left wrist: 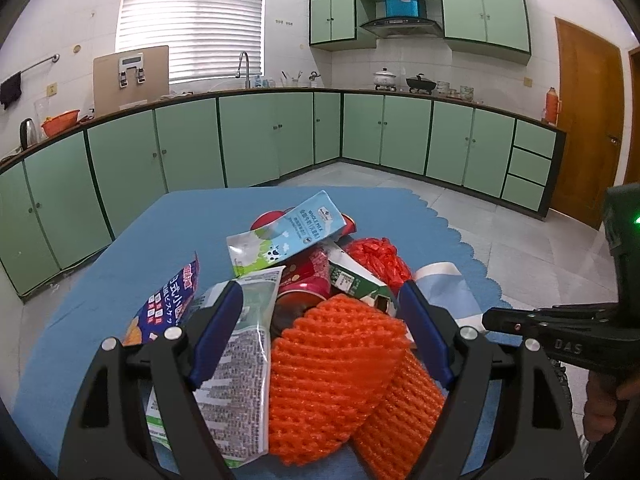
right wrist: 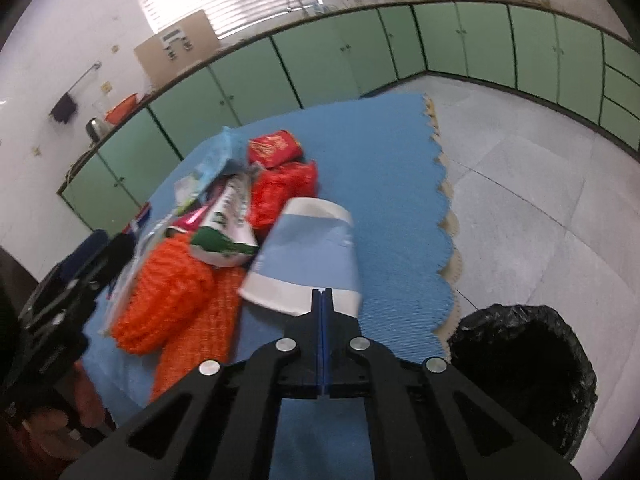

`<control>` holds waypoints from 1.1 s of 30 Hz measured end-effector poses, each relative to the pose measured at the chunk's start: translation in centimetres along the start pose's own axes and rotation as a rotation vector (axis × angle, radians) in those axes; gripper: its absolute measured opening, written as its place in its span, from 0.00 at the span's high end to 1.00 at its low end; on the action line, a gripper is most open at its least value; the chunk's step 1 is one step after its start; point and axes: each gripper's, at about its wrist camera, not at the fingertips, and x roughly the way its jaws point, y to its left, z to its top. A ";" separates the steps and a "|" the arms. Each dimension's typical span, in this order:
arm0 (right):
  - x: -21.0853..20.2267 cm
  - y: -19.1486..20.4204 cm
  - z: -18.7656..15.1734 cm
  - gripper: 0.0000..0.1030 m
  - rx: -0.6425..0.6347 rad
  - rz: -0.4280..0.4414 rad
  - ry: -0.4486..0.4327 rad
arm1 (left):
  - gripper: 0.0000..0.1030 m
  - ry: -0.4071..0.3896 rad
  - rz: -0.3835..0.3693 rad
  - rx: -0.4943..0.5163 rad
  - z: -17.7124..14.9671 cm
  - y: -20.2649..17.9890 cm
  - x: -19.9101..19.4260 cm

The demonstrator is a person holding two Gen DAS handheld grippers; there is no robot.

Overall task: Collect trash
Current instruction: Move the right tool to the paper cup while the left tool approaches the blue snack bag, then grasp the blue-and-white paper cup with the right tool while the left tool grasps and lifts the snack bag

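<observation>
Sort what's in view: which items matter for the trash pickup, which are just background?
Job items:
- paper cup, pinched by right hand-held gripper
- orange foam net, between the open left hand-held gripper fingers
- milk carton
- snack wrapper
- lined bin

Background:
- kettle
- faucet
- cabinets

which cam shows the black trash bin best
The right wrist view: the bin, lined with a black bag, sits on the floor beside the blue table, its opening fully visible. The left wrist view does not show it at all.
</observation>
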 end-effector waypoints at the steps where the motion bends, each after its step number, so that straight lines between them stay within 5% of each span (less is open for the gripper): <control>1: 0.0 0.2 0.1 1.00 -0.005 0.005 0.001 | 0.24 0.001 -0.001 -0.003 0.0 0.1 0.0; 5: 0.0 0.3 0.7 0.94 0.010 -0.017 0.004 | 0.24 -0.001 0.000 -0.007 0.0 0.4 -0.2; 7: 0.0 -0.3 1.0 0.79 0.033 -0.037 -0.002 | 0.24 -0.002 0.003 -0.007 0.0 0.6 -0.2; 9: 0.2 -1.0 1.2 0.77 0.056 -0.049 -0.005 | 0.24 -0.005 0.010 -0.003 0.0 0.7 -0.2; 19: 1.4 1.1 1.6 0.22 0.028 -0.138 -0.013 | 0.24 -0.019 0.037 -0.030 0.7 2.2 -0.4; 33: 5.2 2.6 2.5 0.15 0.086 -0.274 0.014 | 0.23 -0.033 0.059 -0.059 1.0 5.2 -0.8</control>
